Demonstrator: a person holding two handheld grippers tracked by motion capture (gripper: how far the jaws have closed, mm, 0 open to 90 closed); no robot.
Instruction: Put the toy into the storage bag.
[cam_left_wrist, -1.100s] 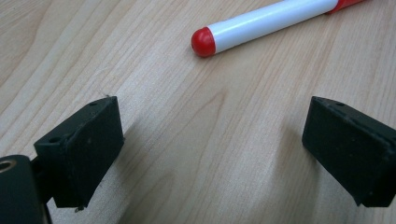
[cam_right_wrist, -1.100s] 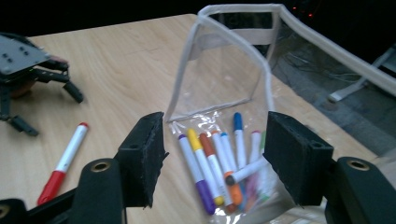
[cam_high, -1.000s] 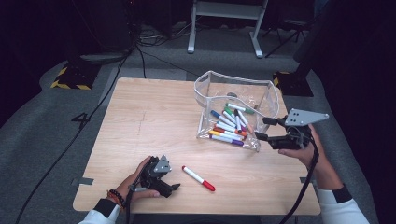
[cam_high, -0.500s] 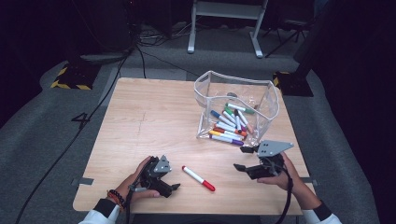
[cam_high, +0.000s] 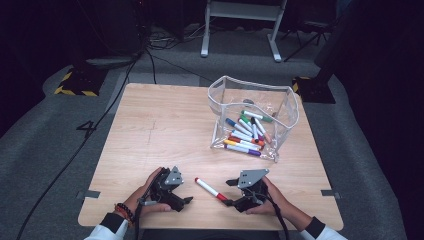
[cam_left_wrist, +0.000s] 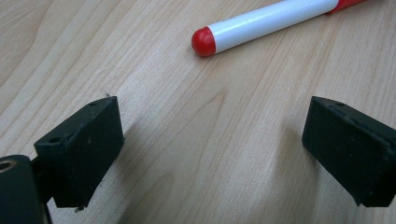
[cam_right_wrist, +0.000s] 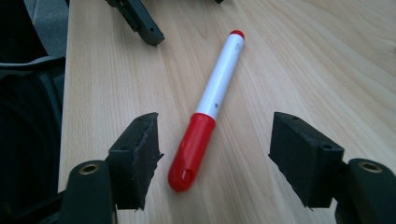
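A white marker with a red cap (cam_high: 210, 189) lies on the wooden table (cam_high: 160, 125) near its front edge, between my two grippers. My right gripper (cam_high: 229, 193) is low at the marker's capped end. In the right gripper view the red cap (cam_right_wrist: 191, 149) lies between the jaws of the right gripper (cam_right_wrist: 217, 158), untouched; those jaws have just been closing a little and still stand wide apart. My left gripper (cam_high: 182, 200) rests open on the table, left of the marker. In the left gripper view the marker's red tail end (cam_left_wrist: 266, 23) lies beyond the empty left gripper (cam_left_wrist: 212, 149).
A clear plastic pouch (cam_high: 250, 82) stands open at the table's back right with several coloured markers (cam_high: 245, 135) inside. The left gripper's jaw (cam_right_wrist: 140, 21) lies beyond the marker in the right gripper view. The table's front edge is close behind both hands.
My right gripper has come down and leftward from beside the pouch to the marker's red cap. The left gripper and the marker have stayed put.
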